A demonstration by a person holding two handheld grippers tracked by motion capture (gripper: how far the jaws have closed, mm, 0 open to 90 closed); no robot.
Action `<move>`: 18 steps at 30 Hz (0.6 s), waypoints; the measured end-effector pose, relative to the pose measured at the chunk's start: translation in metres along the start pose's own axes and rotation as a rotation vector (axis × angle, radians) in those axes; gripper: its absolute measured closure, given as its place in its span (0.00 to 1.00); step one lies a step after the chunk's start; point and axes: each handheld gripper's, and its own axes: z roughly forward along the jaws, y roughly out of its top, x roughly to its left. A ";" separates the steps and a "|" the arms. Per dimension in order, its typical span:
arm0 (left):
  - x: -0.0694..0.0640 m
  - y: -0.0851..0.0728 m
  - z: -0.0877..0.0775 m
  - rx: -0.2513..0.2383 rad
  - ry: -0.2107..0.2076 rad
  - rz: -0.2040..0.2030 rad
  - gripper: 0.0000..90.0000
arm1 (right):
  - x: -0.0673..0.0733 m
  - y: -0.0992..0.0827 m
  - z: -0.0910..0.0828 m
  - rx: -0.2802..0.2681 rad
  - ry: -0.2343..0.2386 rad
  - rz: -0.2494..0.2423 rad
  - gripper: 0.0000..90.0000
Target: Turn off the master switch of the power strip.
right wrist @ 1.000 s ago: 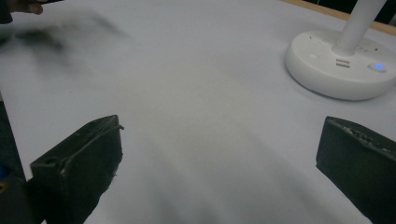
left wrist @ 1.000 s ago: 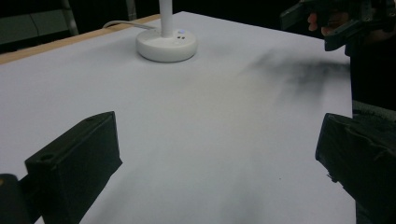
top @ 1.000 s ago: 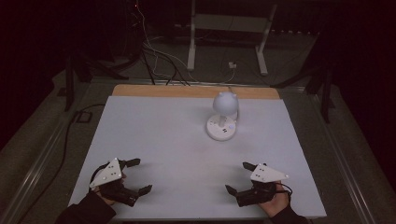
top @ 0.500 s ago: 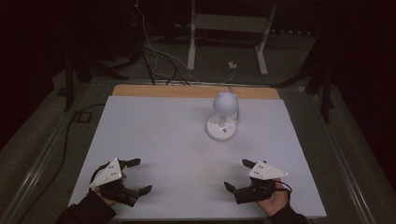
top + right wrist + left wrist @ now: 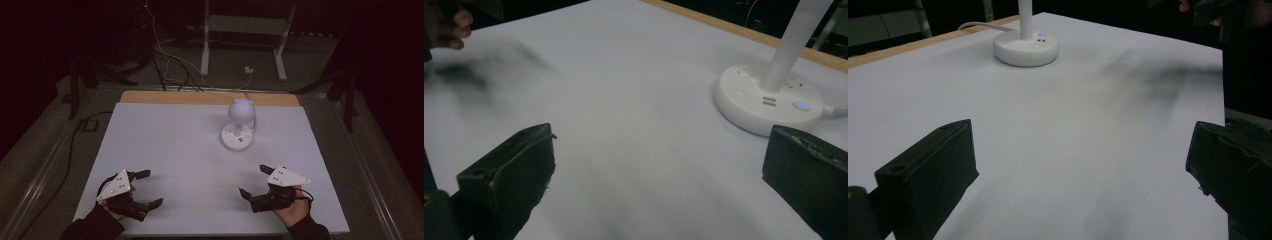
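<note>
Left gripper (image 5: 148, 188) sits near the table's front-left corner, jaws spread wide w/ nothing between them, hand (image 5: 116, 207) behind it. White table (image 5: 165, 140) is bare through the middle, lots of open room betw. both grippers. White desk lamp (image 5: 239, 125) stands right of centre toward the far wooden edge (image 5: 175, 97); round base w/ a small blue light, globe head on top. Right gripper (image 5: 255, 181) near the front-right edge, jaws also wide apart, holding nothing. No containers anywhere.
</note>
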 end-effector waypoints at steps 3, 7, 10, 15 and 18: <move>0.000 0.000 0.000 -0.003 0.000 -0.002 0.00 | -0.001 0.004 0.001 -0.007 -0.006 0.001 0.01; 0.000 0.000 0.000 -0.001 -0.001 0.000 0.00 | -0.003 0.008 0.002 -0.009 -0.014 -0.005 0.01; 0.000 0.000 0.000 -0.001 0.000 0.001 0.01 | -0.004 0.012 0.003 -0.016 -0.018 0.002 0.01; 0.000 0.000 0.000 0.000 0.000 -0.002 0.00 | -0.006 0.018 0.005 -0.018 -0.030 -0.003 0.01; 0.000 0.000 0.000 0.003 -0.001 0.002 0.00 | -0.008 0.021 0.006 -0.022 -0.031 0.003 0.01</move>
